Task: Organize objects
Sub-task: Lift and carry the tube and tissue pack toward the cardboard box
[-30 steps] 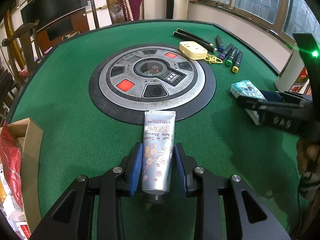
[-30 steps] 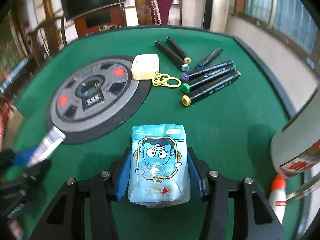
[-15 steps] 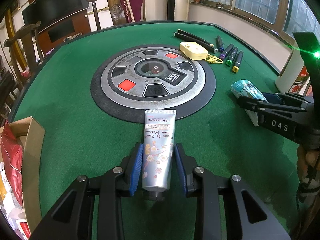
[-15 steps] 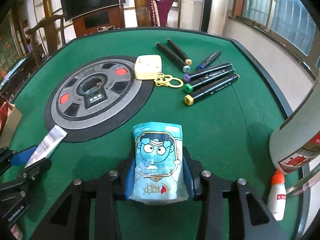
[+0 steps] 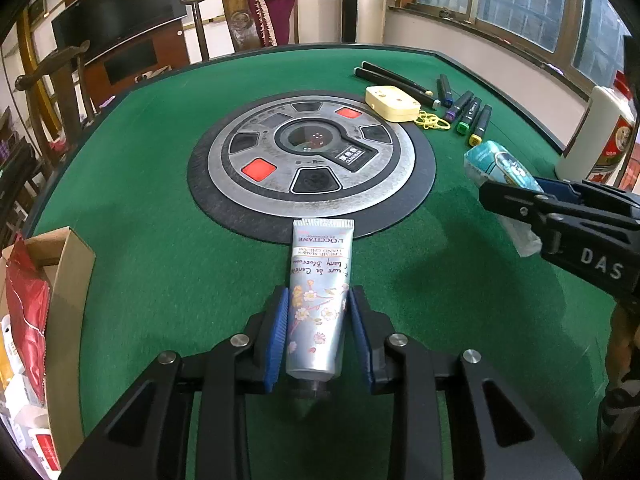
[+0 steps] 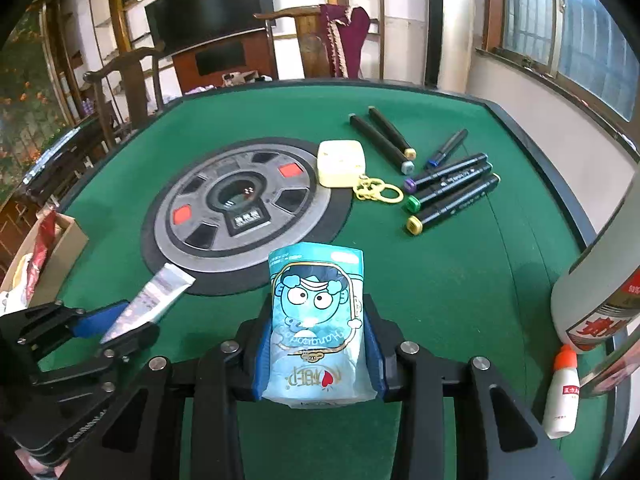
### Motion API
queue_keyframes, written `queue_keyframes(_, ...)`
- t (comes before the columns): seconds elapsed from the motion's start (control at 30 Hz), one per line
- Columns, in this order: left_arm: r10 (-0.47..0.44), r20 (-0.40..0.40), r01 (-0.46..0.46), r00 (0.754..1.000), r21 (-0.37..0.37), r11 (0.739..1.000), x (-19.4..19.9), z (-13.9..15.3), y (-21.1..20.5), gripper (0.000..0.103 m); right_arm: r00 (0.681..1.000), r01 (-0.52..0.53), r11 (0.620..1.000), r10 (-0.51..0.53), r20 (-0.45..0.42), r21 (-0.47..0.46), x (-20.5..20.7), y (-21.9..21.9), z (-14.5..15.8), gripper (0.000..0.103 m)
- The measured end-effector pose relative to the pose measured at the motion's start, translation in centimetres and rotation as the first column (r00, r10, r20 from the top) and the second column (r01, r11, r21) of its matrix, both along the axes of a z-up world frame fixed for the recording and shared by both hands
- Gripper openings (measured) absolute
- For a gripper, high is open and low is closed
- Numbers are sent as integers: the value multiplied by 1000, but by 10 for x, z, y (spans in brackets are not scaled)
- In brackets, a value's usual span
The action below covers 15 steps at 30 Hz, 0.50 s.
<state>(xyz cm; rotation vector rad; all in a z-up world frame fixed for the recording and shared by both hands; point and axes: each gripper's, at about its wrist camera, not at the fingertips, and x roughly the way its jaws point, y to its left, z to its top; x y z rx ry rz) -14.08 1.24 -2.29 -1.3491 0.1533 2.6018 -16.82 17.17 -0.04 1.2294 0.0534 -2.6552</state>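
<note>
A silver flowered hand cream tube [image 5: 320, 272] lies lengthwise between the blue pads of my left gripper [image 5: 318, 296], cap towards the camera, and the pads press its sides. The right wrist view shows the same tube [image 6: 160, 288] sticking out of the left gripper [image 6: 120, 322] just above the green felt. My right gripper [image 6: 316, 306] is shut on a light blue tissue pack [image 6: 316, 276] with a cartoon face, which bulges where it is squeezed. In the left wrist view that pack [image 5: 492, 164] pokes out of the right gripper [image 5: 520, 196] at the right.
A round grey panel [image 5: 312, 160] fills the table's middle. Behind it lie a cream box with a yellow key chain [image 6: 340, 162] and several markers [image 6: 448, 188]. A tall white bottle [image 6: 600, 280] and a small orange-capped bottle [image 6: 562, 392] stand right. A cardboard box [image 5: 68, 280] sits left.
The right gripper's jaws closed in on the tissue pack and squeezed it narrower, then rose slightly with it. The left gripper and the tube stayed put.
</note>
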Motion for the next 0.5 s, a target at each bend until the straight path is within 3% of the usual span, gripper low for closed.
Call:
queue_keyframes(0.13,15,11,-16,1000,20,1000,0,1,-3,29,1000,-18,1000,18,-20,-17,4,-3,5,41)
queue_keyframes(0.5,93,-39,-94,995,-14,995,18,13,-13,29,997,-58,997,56,-47,-41,13,-12,13,41)
